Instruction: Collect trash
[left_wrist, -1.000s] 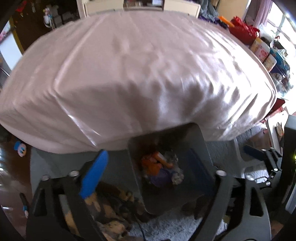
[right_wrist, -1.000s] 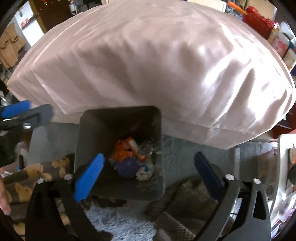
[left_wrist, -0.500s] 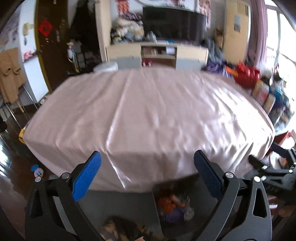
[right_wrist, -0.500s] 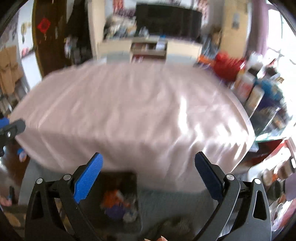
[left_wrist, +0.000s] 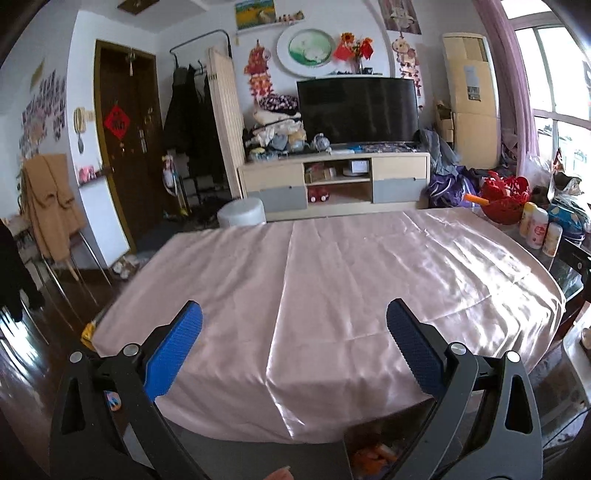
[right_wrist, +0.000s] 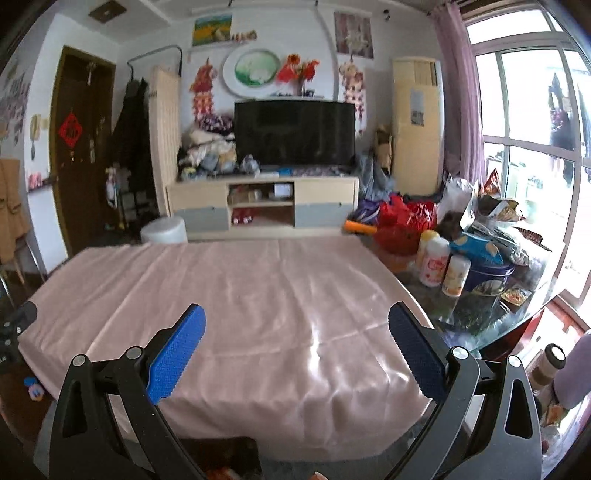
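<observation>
A grey trash bin (left_wrist: 373, 448) stands on the floor at the table's near edge, with orange trash inside; only its rim shows at the bottom of the right wrist view (right_wrist: 225, 456). My left gripper (left_wrist: 293, 328) is open and empty, held above the pink tablecloth (left_wrist: 332, 273). My right gripper (right_wrist: 295, 325) is open and empty above the same cloth (right_wrist: 258, 295). No trash shows on the cloth.
Bottles and cans (right_wrist: 439, 266), a blue tin (right_wrist: 487, 273) and snack bags crowd the table's right side. A red basket (left_wrist: 504, 199) sits at the far right corner. A TV cabinet (left_wrist: 332, 181) and grey stool (left_wrist: 242, 216) stand beyond the table.
Both grippers have tilted up from looking down into the bin to looking level across the table. The bin has slid to the bottom edge of both views.
</observation>
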